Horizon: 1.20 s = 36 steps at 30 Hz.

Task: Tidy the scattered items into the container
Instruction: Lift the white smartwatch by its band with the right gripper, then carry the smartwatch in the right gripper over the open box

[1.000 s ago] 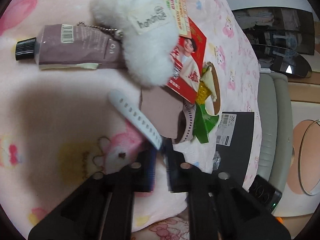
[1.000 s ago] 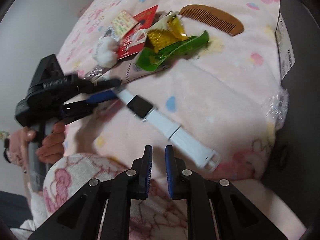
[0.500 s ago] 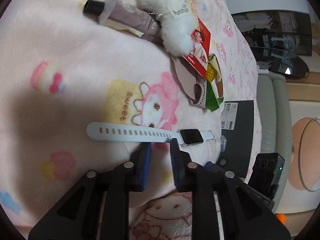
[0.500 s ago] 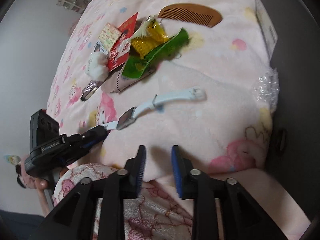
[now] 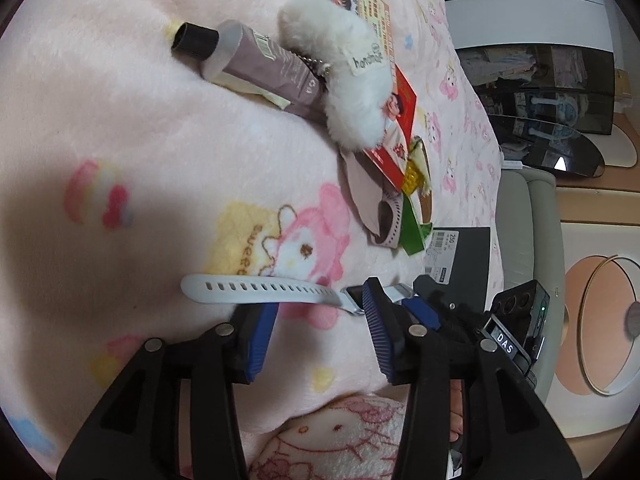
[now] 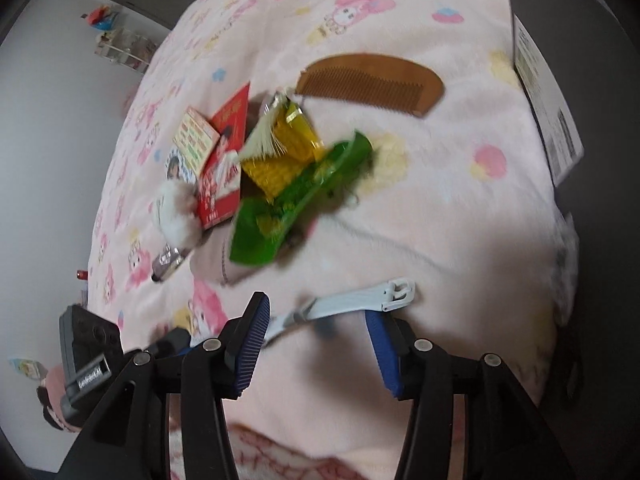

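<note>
Hovering low over the pink cartoon-print blanket, both grippers point at the same white smartwatch from opposite ends. The left gripper has its blue-padded jaws spread wide, straddling the strap near the watch face but not pinching anything. Same deal on the right gripper: jaws wide apart, sitting just short of the buckle end of the watch, nothing between them. In the left wrist view you can see the right gripper's fingertips poking in right next to the watch face, so the two tools are really close together.

The watch lies flat on the blanket, strap stretched out straight. Further up there's the rest of the clutter in a heap: a mauve cream tube with a black cap, a fluffy white keychain plush lying over it, a red photo card, a yellow-and-green snack wrapper and a pinkish sock under it. A brown wooden comb sits apart, near the dark box with a white label at the blanket's edge. Right wrist view is a bit blurry.
</note>
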Each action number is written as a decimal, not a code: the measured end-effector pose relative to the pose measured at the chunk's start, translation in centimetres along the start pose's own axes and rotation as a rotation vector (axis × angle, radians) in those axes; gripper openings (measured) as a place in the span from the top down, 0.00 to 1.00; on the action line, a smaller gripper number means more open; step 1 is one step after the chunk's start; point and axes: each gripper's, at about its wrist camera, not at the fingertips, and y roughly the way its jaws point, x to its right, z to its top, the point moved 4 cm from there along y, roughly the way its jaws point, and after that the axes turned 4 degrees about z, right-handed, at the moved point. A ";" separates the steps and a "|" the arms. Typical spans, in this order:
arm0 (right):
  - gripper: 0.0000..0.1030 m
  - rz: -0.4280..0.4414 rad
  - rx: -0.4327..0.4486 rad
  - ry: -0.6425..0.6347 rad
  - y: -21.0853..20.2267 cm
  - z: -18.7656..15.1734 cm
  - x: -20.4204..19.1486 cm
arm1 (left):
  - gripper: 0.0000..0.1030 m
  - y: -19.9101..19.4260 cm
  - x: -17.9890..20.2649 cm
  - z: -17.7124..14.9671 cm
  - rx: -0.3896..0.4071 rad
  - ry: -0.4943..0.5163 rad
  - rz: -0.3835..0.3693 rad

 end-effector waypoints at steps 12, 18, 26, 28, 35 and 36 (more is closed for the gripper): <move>0.92 -0.005 0.062 -0.194 -4.1 -1.4 -2.9 | 0.93 -1.7 4.1 -0.9 0.061 0.136 0.016; 0.92 0.029 0.170 -0.207 -10.3 -1.4 -3.3 | 0.93 -3.4 9.5 -3.1 0.083 0.262 -0.027; 0.92 -0.007 0.298 -0.208 -19.1 -0.9 -0.5 | 0.93 -1.0 19.8 -7.0 0.030 0.469 -0.050; 0.92 -0.035 0.326 -0.205 -21.3 -0.3 1.1 | 0.93 0.3 22.8 -7.8 0.012 0.537 -0.049; 0.92 -0.184 0.386 -0.184 -28.3 4.1 8.4 | 0.93 7.5 33.6 -9.1 -0.041 0.657 -0.054; 0.92 -0.207 0.393 -0.186 -28.9 4.8 9.3 | 0.93 8.8 34.8 -9.1 -0.046 0.671 -0.039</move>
